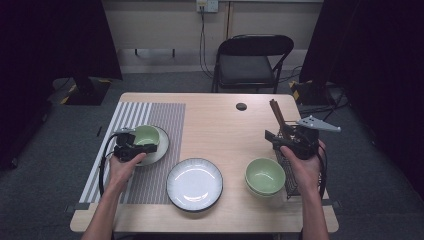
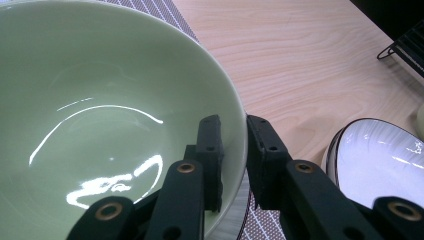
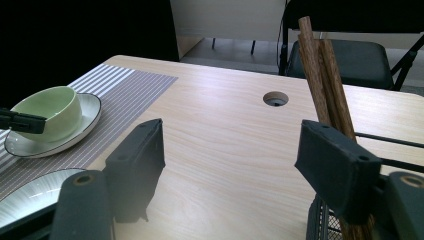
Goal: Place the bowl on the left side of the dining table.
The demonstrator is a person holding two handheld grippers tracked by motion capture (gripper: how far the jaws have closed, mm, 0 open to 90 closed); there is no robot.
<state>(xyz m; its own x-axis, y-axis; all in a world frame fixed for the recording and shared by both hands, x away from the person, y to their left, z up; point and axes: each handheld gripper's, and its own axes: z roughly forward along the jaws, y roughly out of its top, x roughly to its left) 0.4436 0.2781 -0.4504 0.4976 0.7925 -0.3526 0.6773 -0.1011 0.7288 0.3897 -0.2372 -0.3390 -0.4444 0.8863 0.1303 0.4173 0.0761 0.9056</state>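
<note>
A: Left gripper (image 2: 234, 145)?

B: I've got it clamped on the rim of the green bowl (image 1: 146, 135), one jaw inside, one outside. Bowl sits on a small plate (image 1: 161, 148), left of centre in the high view, on the striped placemat (image 1: 165, 115).

A: Right gripper (image 3: 230, 160)?

B: Jaws wide apart, gripping nothing. My right hand (image 1: 306, 167) holds it at centre right, over the wire rack (image 1: 290, 175) beside the chopsticks (image 1: 277, 116).

A: Anything else?

B: White plate (image 1: 194, 183) bottom centre, stacked green bowls (image 1: 265, 176) to its right.
</note>
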